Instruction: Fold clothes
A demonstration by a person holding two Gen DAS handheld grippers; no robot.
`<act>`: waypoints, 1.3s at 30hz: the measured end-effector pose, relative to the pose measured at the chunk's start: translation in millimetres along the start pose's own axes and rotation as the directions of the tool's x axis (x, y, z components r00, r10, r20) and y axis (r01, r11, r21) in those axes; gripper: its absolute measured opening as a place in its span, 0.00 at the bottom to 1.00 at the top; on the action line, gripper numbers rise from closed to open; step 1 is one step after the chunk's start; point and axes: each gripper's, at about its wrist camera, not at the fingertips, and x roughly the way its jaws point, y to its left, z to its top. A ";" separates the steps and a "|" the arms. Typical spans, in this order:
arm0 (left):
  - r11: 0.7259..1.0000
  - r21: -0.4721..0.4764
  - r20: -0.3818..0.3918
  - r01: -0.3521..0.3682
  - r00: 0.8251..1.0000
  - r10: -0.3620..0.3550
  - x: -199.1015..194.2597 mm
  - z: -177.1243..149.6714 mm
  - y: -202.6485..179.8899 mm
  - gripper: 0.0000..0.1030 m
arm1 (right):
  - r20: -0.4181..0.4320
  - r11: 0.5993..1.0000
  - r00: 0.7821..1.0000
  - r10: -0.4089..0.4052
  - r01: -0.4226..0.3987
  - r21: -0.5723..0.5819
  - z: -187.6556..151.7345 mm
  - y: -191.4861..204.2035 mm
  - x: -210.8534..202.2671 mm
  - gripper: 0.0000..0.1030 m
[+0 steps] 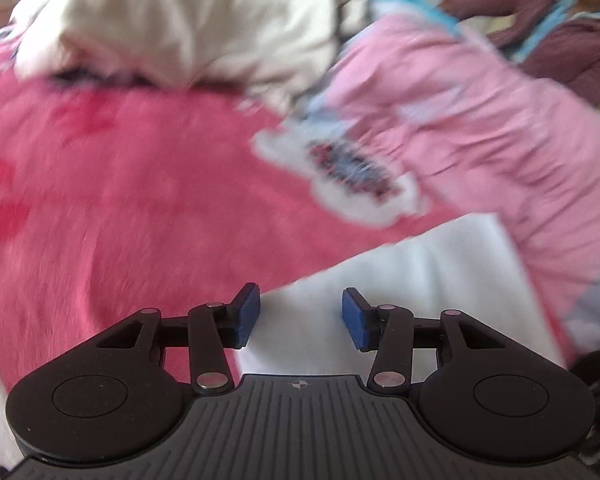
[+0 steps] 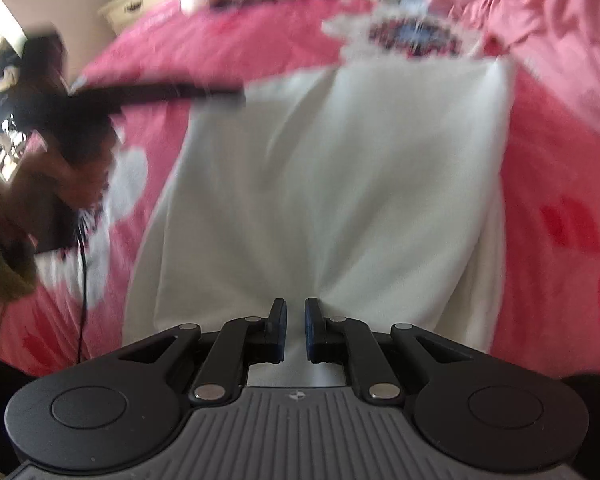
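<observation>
A white garment (image 2: pixel 340 184) lies spread on a pink blanket (image 2: pixel 560 184). Its wrinkles run together at my right gripper (image 2: pixel 296 326), whose blue pads stand a narrow gap apart with white cloth pinched between them. In the left wrist view my left gripper (image 1: pixel 302 316) is open above a corner of the same white garment (image 1: pixel 420 280), and nothing is between its pads. The right wrist view shows the left gripper (image 2: pixel 228 94) as a dark blur over the garment's far left edge, held by a hand (image 2: pixel 80 176).
A heap of cream clothes (image 1: pixel 172 20) lies at the far side of the blanket (image 1: pixel 120 200). A light pink garment (image 1: pixel 480 120) is bunched on the right. A person (image 1: pixel 560 32) reclines behind it. A cream dresser (image 2: pixel 136 4) stands past the bed.
</observation>
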 end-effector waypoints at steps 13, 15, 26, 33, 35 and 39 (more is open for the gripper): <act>1.000 -0.027 0.025 -0.015 1.000 0.016 -1.3 -11.2 11.3 0.49 | 0.194 0.938 0.941 -0.277 0.221 0.268 129.8 -118.4 21.0 0.30; 1.000 -0.017 0.028 -0.019 0.999 0.020 -0.8 -12.5 11.1 0.50 | 0.139 0.930 0.954 -0.265 0.215 0.298 137.8 -128.0 37.3 0.30; 1.000 -0.017 0.022 -0.022 0.999 0.023 1.0 -14.8 14.8 0.51 | 0.186 0.887 0.946 -0.266 0.165 0.432 105.6 -143.5 37.8 0.08; 1.000 -0.017 0.022 -0.021 1.000 0.022 -1.8 -15.0 15.4 0.50 | 0.205 0.875 0.925 -0.321 0.206 0.438 99.0 -133.0 29.4 0.09; 1.000 -0.009 0.022 -0.024 0.999 0.024 -1.6 -15.4 14.5 0.50 | 0.215 0.887 0.913 -0.348 0.246 0.391 102.9 -122.5 21.6 0.11; 1.000 0.000 0.022 -0.024 0.999 0.024 -1.3 -15.9 15.1 0.50 | 0.259 0.860 0.837 -0.482 0.394 0.325 118.4 -107.3 5.3 0.15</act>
